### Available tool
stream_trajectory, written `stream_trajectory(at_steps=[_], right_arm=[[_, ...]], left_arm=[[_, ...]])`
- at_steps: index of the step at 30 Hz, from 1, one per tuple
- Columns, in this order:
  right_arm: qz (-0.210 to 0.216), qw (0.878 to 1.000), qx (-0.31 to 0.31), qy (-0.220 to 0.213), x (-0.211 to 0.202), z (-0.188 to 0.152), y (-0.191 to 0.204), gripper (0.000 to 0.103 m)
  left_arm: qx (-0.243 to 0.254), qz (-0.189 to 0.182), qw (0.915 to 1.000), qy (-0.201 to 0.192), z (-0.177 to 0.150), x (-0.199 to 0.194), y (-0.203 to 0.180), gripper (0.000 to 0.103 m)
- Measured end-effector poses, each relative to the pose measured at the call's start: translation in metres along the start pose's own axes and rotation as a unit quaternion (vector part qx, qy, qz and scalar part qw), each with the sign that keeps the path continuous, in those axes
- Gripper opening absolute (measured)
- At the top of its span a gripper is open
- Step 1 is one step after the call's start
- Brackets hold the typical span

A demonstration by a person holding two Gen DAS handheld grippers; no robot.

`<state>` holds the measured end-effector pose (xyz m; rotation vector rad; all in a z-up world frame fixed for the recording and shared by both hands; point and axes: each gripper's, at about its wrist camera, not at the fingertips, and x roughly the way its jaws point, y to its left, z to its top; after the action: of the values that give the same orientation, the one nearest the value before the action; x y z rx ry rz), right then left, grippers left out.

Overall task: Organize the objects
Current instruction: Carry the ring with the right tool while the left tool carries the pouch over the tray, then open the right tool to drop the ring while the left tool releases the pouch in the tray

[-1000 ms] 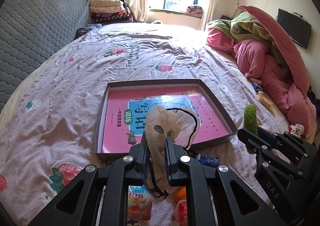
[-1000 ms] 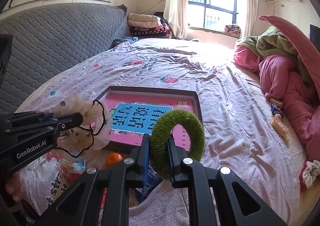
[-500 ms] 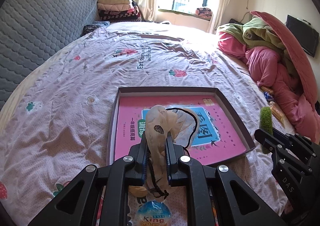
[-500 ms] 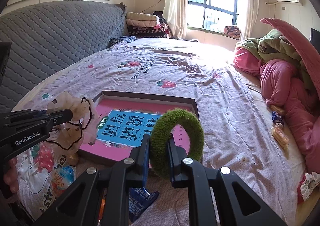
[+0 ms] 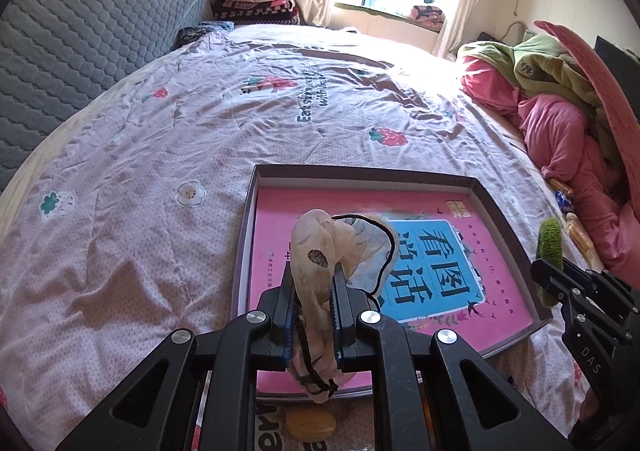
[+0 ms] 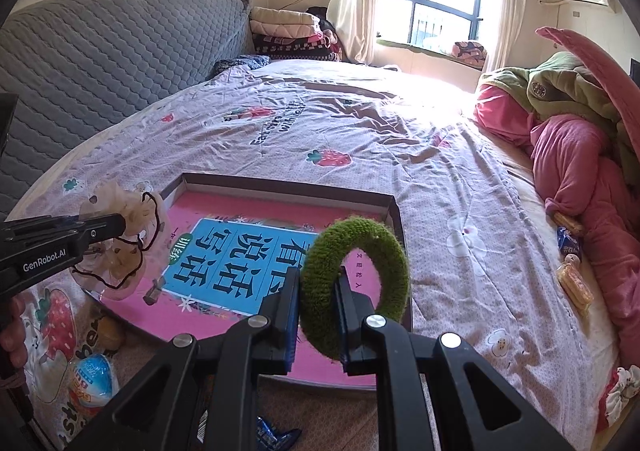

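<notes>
— Where are the two hair ties?

— The beige sheer scrunchie [image 5: 320, 251] with its black cord is clamped between the fingers of the left gripper [image 5: 313, 283], held above the near left corner of the shallow box [image 5: 496, 207]. The green fuzzy scrunchie [image 6: 356, 283] is pinched upright in the right gripper [image 6: 318, 291], over the box's near right part.

— And the box?

— It lies on the pink strawberry-print bedspread [image 5: 160, 155], toward the near edge of the bed. A pink book with a blue panel of Chinese characters [image 6: 240, 263] fills its floor.

— Anything close by?

— Just off the box's near edge lie a small amber lump [image 5: 310, 423], an egg-shaped blue and white packet [image 6: 90, 375] and a blue wrapper [image 6: 276, 437]. Wrapped snacks [image 6: 574, 279] sit at the right edge of the bed, against a heap of pink and green bedding [image 6: 580, 139]. Folded blankets [image 6: 288, 31] are stacked at the far edge beside the grey quilted headboard [image 6: 100, 63].

— How are the grippers posed?

— Side by side, both pointing across the box towards the window, apart from each other, neither scrunchie touching the book.
</notes>
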<state>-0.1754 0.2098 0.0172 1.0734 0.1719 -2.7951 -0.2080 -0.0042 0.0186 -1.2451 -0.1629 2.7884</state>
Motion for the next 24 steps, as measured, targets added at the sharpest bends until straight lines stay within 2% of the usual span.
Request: stream_trajectory(at_steps=[13, 24], right_arm=[[-0.006, 0.998, 0.012, 0.054, 0.051, -0.011, -0.010, 0.016], [0.000, 0.997, 0.018, 0.071, 0.062, -0.020, -0.007, 0.016]], left_arm=[[0.000, 0.006, 0.9994, 0.033, -0.006, 0.036, 0.003, 0.014], [-0.004, 0.018, 0.9989, 0.042, -0.004, 0.047, 0.007, 0.018]])
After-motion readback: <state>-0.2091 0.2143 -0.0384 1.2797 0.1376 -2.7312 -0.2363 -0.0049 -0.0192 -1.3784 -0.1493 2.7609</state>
